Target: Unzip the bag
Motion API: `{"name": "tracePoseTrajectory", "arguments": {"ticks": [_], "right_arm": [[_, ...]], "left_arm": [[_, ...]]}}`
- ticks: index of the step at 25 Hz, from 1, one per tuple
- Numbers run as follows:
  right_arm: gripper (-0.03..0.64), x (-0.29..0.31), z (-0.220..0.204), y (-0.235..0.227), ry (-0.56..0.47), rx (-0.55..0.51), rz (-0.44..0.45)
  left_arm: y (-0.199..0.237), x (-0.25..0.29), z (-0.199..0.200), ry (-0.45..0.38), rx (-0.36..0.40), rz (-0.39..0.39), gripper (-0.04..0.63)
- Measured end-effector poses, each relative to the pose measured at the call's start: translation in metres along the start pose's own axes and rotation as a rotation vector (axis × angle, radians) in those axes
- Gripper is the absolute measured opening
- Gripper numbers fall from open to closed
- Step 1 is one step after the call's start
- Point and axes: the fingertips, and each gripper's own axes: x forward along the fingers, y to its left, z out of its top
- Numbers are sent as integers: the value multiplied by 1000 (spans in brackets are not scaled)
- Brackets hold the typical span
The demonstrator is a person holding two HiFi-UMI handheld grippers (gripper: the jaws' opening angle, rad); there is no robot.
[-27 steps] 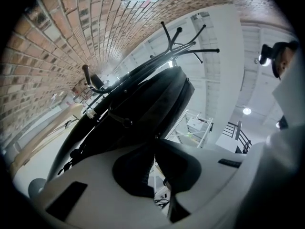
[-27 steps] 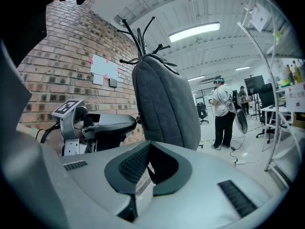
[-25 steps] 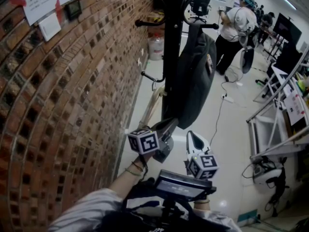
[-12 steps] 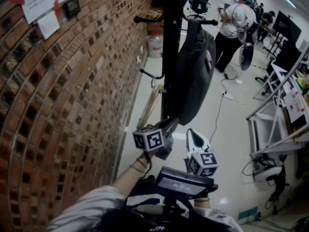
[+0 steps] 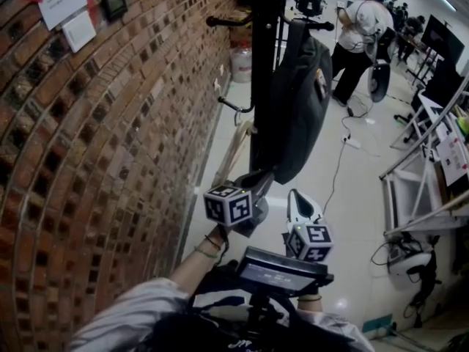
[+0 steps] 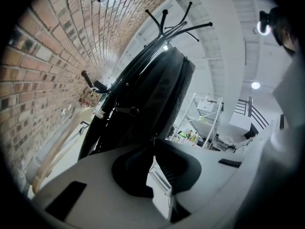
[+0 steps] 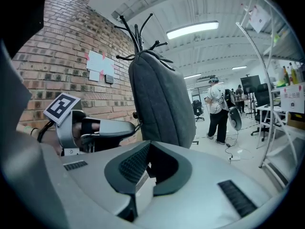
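Locate the grey bag (image 5: 297, 101) hanging upright from an arm of the black coat stand (image 5: 262, 64), just beside the brick wall (image 5: 110, 123); observe the left claw (image 5: 265, 176) raised to the lower end of the bag, jaws drawn together and pinching that bottom edge. Find the right claw (image 5: 295, 194) just beside the left claw, slightly lower and clear of the bag, jaws closed together with nothing held; note a person (image 5: 359, 35) standing well apart, beyond the coat stand.
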Motion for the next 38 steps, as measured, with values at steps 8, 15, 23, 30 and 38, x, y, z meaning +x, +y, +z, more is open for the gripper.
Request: {"name": "tracePoseTrajectory", "arguments": {"ticks": [8, 15, 23, 30, 38], "right_arm": [[-11, -5, -5, 1, -14, -9, 53], [-9, -29, 7, 13, -30, -47, 111], [-11, -62, 13, 21, -83, -88, 207], [-11, -83, 1, 24, -56, -115, 244], [-11, -93, -5, 19, -64, -122, 244]], "left_arm": [[14, -37, -26, -1, -4, 123, 16], [3, -72, -24, -79, 22, 224, 15], [-33, -102, -23, -145, 181, 346, 15], [-62, -108, -34, -198, 203, 346, 15], [-70, -112, -43, -195, 189, 364, 15]]}}
